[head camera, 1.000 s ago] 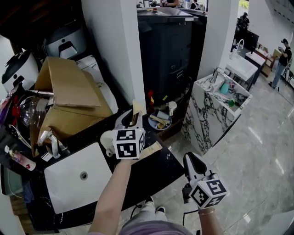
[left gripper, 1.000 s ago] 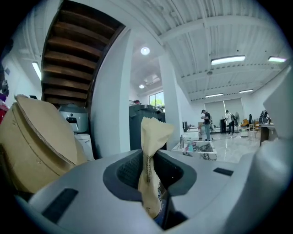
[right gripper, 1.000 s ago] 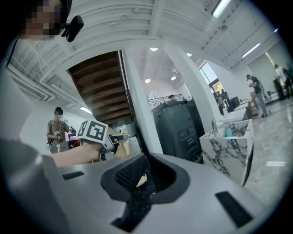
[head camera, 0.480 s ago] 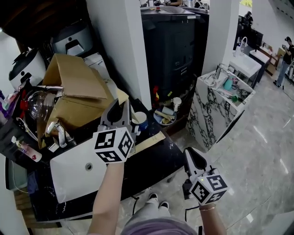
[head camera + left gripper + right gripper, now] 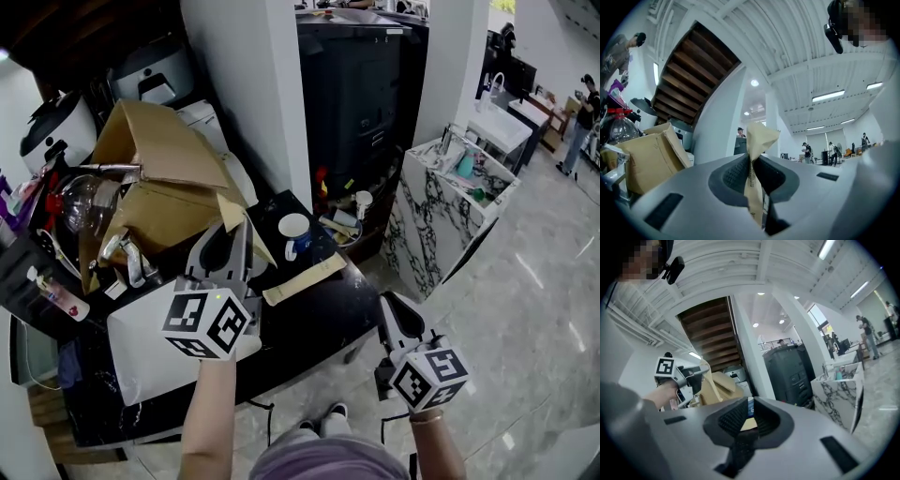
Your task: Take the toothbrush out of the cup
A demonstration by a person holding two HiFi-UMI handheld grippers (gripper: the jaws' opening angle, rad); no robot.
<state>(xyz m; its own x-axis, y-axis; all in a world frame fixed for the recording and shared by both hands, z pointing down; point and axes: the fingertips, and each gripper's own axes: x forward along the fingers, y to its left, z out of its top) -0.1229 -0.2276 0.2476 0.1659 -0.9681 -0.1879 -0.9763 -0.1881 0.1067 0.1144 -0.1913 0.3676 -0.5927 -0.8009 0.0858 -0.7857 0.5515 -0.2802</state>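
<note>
The left gripper (image 5: 231, 236) is clamping the toothbrush (image 5: 246, 217), which is showing as a slim thing in a beige paper wrapper. Its jaws have just been closing, and in the left gripper view the two pads are pressing on the wrapper from either side, with the crumpled top end (image 5: 758, 137) sticking up past the tips. The toothbrush is hanging in the air, clear of the cup (image 5: 300, 246).

That cup, white with a blue print, is standing upright on the black counter (image 5: 319, 314) ahead of the left gripper and off to its right, apart from it. Its mouth is showing only white inside. A beige flat strip (image 5: 305, 278) is lying on the counter just right of the left gripper, nearer than the cup.

To the left gripper's left, an open cardboard box (image 5: 155, 155) is gaping with its flaps up; what it is holding cannot be made out. Under the left gripper, a white sink basin (image 5: 141, 352) is sitting in the counter.

The right gripper (image 5: 393, 306) is hanging lower, off the counter's edge, pointing toward the cup. Its jaws are standing only a narrow slit apart and gripping nothing; the cup is showing far beyond the slit.
</note>
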